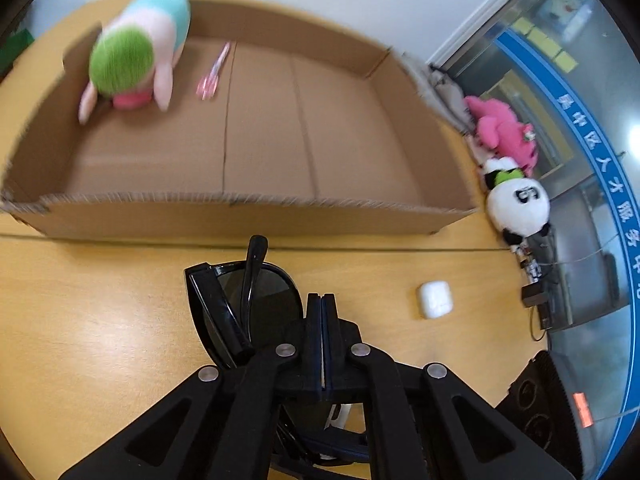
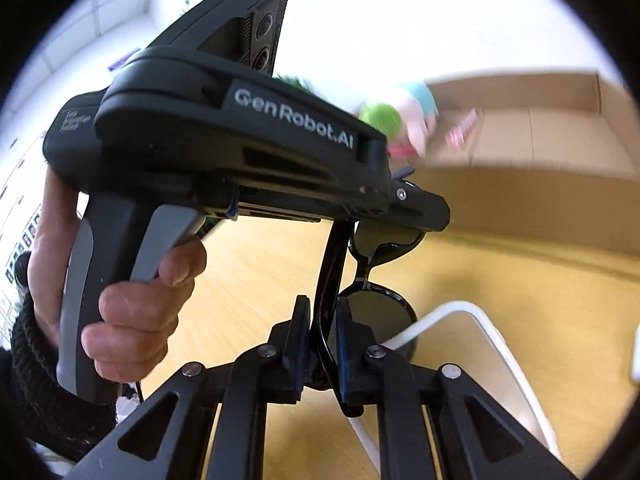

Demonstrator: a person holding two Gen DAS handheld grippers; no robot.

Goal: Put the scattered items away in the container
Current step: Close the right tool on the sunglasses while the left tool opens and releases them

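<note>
Black sunglasses (image 2: 362, 300) hang between our two claws: the right claw (image 2: 322, 344) is clamped on a temple arm, the left claw (image 1: 322, 320) shut on the frame. Their long axis runs near-to-far toward the cardboard box (image 1: 256, 200), just beyond on the table (image 1: 100, 300).
</note>
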